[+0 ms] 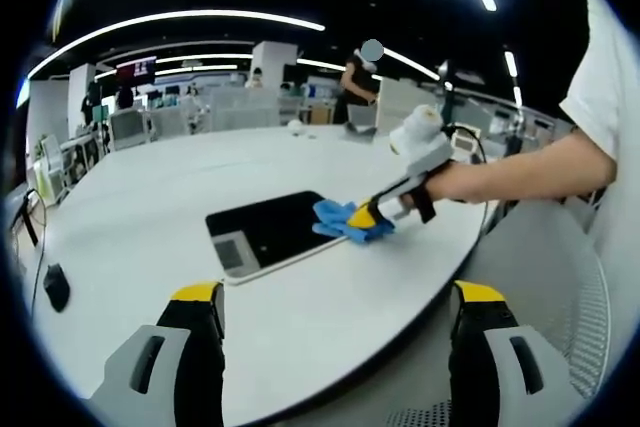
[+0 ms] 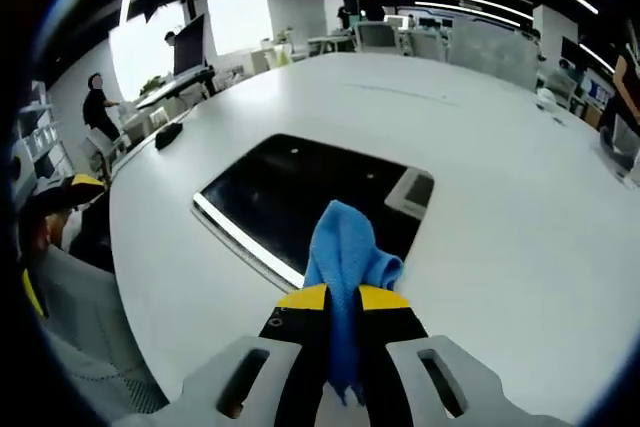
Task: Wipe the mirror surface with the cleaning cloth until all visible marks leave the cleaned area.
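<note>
A rectangular mirror (image 1: 268, 230) lies flat on the white table (image 1: 150, 187), dark with the ceiling's reflection. In the left gripper view my right gripper (image 1: 366, 217) comes in from the right, shut on a blue cleaning cloth (image 1: 345, 222) that rests on the mirror's right edge. The right gripper view looks down at the mirror (image 2: 290, 192), with the blue cloth (image 2: 343, 257) pinched between my right gripper's (image 2: 343, 299) yellow-tipped jaws and draped over the mirror's near edge. My left gripper (image 1: 338, 302) hangs open over the table's near edge, apart from the mirror.
A black mouse (image 1: 56, 285) lies at the table's left side. A small white object (image 1: 296, 127) sits far across the table. A grey chair (image 2: 70, 322) stands by the table edge. People stand at desks in the background.
</note>
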The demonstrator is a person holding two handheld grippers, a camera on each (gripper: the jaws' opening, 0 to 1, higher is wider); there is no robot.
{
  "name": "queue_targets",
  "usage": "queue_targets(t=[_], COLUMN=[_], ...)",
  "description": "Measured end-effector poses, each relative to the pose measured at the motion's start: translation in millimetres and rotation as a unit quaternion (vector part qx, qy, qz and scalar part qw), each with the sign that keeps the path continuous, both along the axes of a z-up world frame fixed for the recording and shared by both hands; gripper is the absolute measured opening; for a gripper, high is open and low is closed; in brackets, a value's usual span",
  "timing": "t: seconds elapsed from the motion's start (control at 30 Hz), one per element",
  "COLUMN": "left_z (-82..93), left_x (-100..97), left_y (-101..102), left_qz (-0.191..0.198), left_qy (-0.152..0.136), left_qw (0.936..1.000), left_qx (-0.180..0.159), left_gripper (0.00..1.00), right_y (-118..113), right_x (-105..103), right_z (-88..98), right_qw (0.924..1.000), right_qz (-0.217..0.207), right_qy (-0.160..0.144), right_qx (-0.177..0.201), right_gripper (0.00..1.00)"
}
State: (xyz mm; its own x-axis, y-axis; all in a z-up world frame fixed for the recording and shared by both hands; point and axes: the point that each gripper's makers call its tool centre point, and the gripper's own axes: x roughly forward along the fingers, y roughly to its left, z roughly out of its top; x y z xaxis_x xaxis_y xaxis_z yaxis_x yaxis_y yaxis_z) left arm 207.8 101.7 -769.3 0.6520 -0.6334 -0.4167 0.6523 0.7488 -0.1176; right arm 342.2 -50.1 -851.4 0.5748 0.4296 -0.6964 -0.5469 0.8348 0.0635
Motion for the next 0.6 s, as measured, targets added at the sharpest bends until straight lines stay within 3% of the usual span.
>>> queue_targets(t=[0.6], left_z=[-0.8], left_x=[0.0], left_y=[-0.2], left_qz=[-0.001], left_qy=[0.002], left_qw=[1.0000], left_qx=[0.001], left_gripper=[0.93], right_y=[-2.0], right_x=[20.0], right_z=[-0.1], right_qw=[1.0000], right_qz=[-0.008], right_qy=[-0.002], right_qx=[0.000], right_gripper=[0.05])
